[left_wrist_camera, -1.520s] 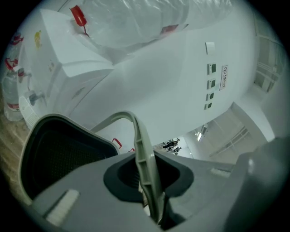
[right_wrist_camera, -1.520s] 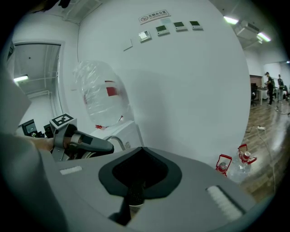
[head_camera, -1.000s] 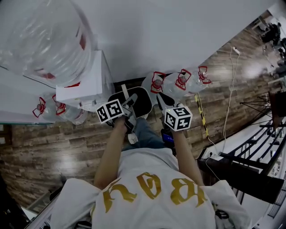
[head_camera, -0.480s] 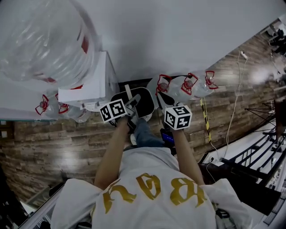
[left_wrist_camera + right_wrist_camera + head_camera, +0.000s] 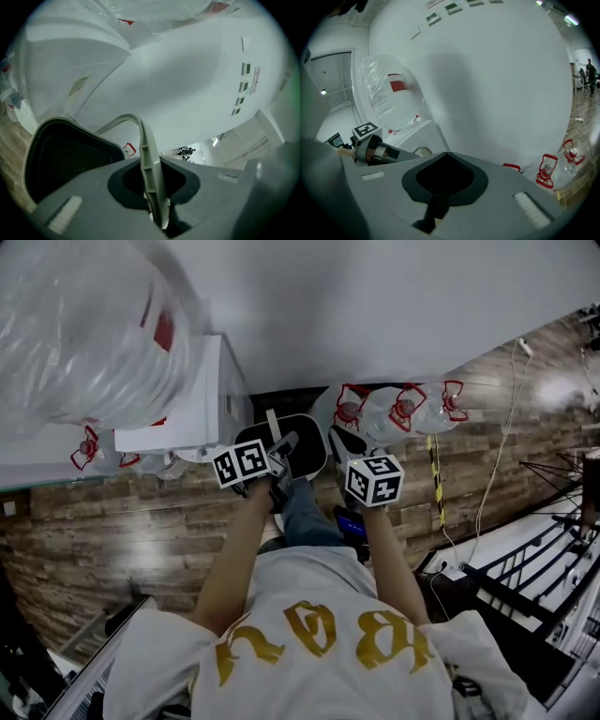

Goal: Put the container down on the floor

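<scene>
1. Since half a second ago the head view has swung, so the big clear bottle (image 5: pixel 84 334) on the white dispenser (image 5: pixel 202 399) fills more of the upper left; both grippers and the container have barely shifted
2. Left gripper (image 5: pixel 153 187): its jaws are nearly together, pinched on the container's pale grey handle (image 5: pixel 145 140), which rises in an arch between them
3. The black container (image 5: pixel 305 451) with a meshed inside hangs beside those jaws, in front of the person's leg (image 5: pixel 305 512) and near the dispenser's foot
4. Whether its base touches the wooden floor (image 5: pixel 112 521) cannot be made out
5. Right gripper (image 5: pixel 438 201): its jaws are closed together, with only a dark textured strip in the seam that I cannot identify
6. In the head view its tip (image 5: pixel 339 442) sits just beside the container's right rim
7. Water bottles with red caps (image 5: pixel 403 409) lie along the white wall (image 5: pixel 375 306), to the right of the grippers
</scene>
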`<state>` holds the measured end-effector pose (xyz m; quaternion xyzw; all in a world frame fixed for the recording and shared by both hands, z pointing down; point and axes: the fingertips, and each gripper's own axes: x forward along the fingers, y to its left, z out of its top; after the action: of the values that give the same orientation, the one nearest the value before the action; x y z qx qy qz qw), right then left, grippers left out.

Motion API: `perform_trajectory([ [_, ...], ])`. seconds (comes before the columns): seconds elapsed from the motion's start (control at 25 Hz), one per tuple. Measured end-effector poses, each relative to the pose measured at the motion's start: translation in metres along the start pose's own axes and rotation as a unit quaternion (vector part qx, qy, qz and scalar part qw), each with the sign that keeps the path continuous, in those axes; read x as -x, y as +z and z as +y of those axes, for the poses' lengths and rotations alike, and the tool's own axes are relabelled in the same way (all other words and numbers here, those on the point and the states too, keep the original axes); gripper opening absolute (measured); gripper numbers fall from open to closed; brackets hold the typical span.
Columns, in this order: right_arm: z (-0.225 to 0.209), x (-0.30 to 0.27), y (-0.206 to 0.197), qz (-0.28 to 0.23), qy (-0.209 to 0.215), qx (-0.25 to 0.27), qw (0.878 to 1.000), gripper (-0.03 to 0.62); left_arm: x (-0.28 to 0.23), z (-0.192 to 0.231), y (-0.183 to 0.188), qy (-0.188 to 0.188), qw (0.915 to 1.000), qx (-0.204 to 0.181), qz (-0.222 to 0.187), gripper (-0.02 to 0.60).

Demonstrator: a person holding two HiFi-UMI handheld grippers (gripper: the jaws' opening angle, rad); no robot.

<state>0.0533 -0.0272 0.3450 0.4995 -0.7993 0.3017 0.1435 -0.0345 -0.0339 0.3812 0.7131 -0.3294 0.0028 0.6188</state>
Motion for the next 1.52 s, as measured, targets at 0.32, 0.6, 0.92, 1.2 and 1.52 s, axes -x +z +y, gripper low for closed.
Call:
perform_trajectory([
  [0.32,-0.021,-0.026,-0.006,0.021,0.001,-0.014,1.000,0.028,-0.025,0.028,0.005,0.023,0.9996,0.004,0.016,0.040],
  [0.6,-0.032,-0.050,-0.014,0.050,0.015,0.008,0.999,0.028,-0.046,0.058,0.010,0.047,0.9986,0.014,0.018,0.038],
  [0.92,-0.056,-0.071,-0.033,0.080,0.021,0.014,0.996,0.028,-0.070,0.092,0.009,0.068,0.9970,0.022,0.029,0.037],
  [1.2,-0.071,-0.094,-0.059,0.104,0.033,0.008,0.994,0.028,-0.091,0.125,0.002,0.087,0.9949,0.010,0.051,0.035],
  [1.52,-0.079,-0.122,-0.092,0.134,0.048,0.011,0.990,0.028,-0.104,0.178,-0.006,0.127,0.9899,0.017,0.061,0.032],
])
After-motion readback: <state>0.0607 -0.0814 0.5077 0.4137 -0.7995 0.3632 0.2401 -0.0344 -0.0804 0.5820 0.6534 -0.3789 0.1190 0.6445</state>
